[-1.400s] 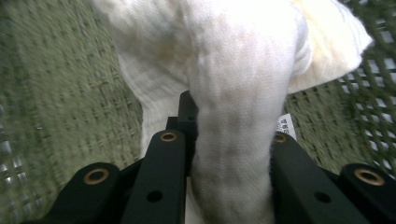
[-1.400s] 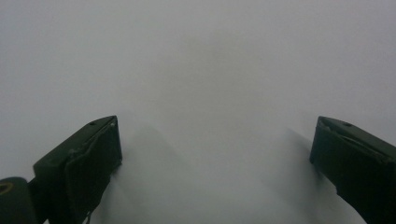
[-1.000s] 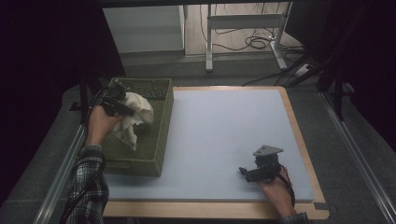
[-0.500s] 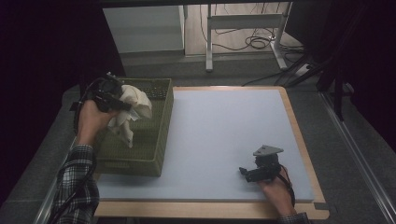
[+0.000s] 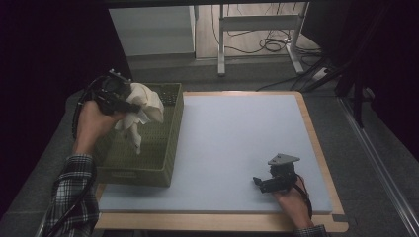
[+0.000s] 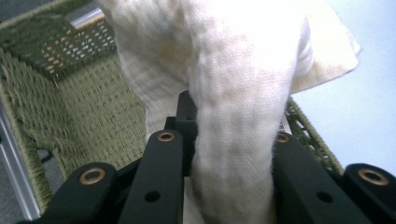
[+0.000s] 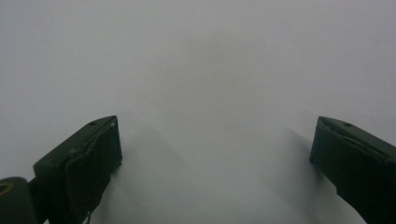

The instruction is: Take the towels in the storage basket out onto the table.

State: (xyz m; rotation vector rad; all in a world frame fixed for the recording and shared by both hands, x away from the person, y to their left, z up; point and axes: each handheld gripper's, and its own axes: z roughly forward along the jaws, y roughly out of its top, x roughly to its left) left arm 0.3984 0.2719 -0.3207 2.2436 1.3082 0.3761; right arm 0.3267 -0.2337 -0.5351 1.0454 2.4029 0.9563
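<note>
1. Nearest the person, at the front right of the pale blue surface (image 5: 237, 143), the right hand is resting on the mat and holding the right tongs (image 5: 259, 181), which are pointing left across the mat.
2. In the right gripper view, the right tongs (image 7: 212, 154) are standing wide open, with bare mat between the two black jaws and nothing gripped.
3. On the left, a forearm in a checked sleeve (image 5: 71, 190) is reaching forward over a green woven basket (image 5: 148, 163), which is sitting at the left edge of the surface.
4. The left tongs (image 5: 129, 106) are gripping a cream cloth (image 5: 143, 106) and holding it above the basket, with its loose end hanging down toward the inside.
5. In the left gripper view, the cloth (image 6: 233, 93) is bunching thickly between the jaws of the left tongs (image 6: 224, 140), with the basket (image 6: 88, 98) wall behind it.
6. Farthest off, beyond the surface, white desk legs (image 5: 222, 44) and cables (image 5: 269, 44) are lying on the floor.
</note>
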